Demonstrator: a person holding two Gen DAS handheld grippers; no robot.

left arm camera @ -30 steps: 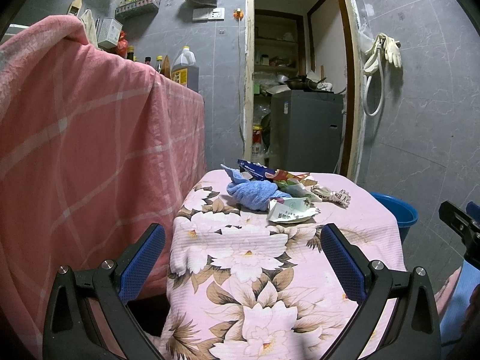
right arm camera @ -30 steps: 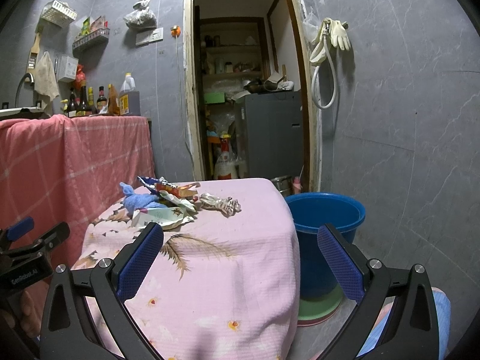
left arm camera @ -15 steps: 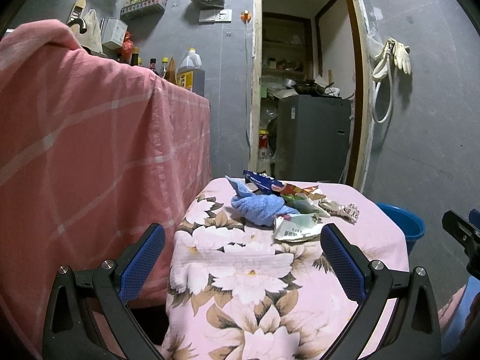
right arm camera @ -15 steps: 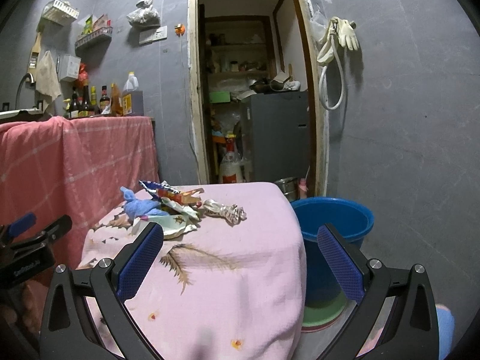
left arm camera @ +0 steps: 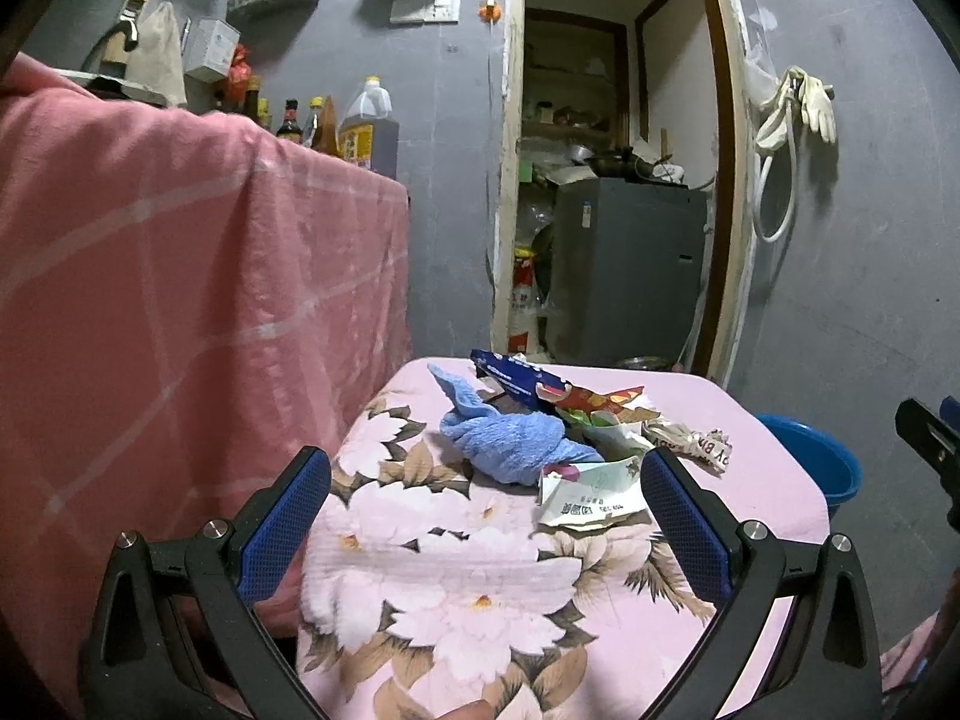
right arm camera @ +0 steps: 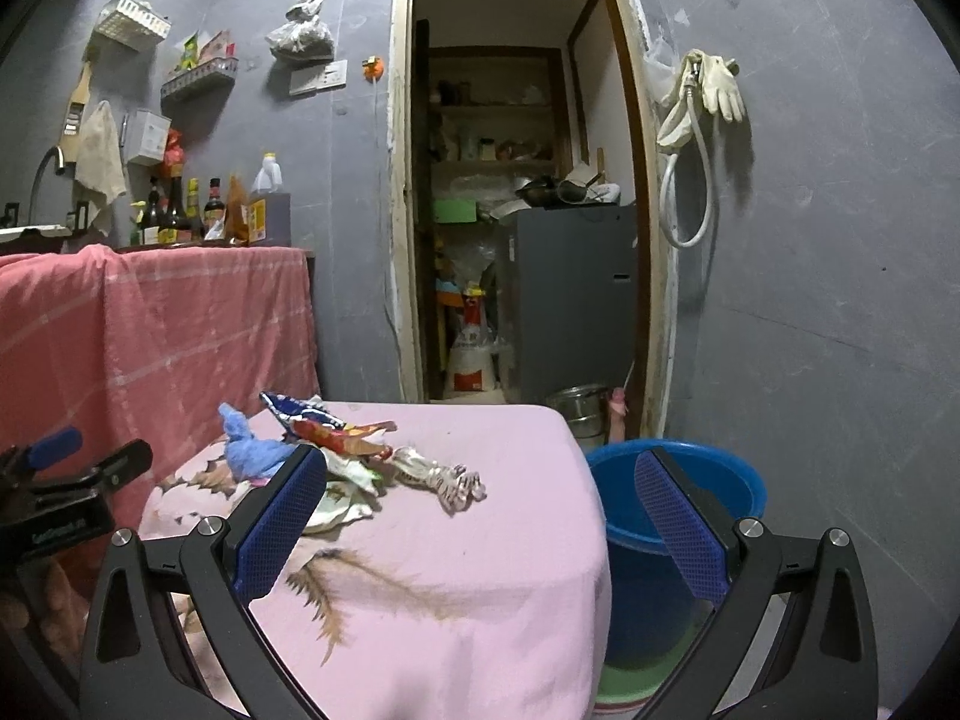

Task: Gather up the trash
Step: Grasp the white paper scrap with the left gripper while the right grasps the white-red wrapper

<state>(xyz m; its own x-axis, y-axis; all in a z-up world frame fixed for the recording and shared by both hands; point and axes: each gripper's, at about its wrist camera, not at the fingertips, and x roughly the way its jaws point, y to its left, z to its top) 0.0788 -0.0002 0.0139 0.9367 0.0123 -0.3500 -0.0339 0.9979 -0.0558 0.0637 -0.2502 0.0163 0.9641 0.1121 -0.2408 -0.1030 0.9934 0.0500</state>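
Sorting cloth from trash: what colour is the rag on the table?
Light blue rag, clearest in the left wrist view.

Soft floral cloth [left arm camera: 456,546], fluffy blue towel [left arm camera: 510,444], crumpled glossy wrappers [left arm camera: 591,405], smooth plastic bucket [right arm camera: 708,510].

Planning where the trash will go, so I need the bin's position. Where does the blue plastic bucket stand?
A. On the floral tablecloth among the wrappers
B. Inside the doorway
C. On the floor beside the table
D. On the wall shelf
C: the blue plastic bucket stands on the floor beside the pink floral-clothed table, on its bare side away from the wrappers.
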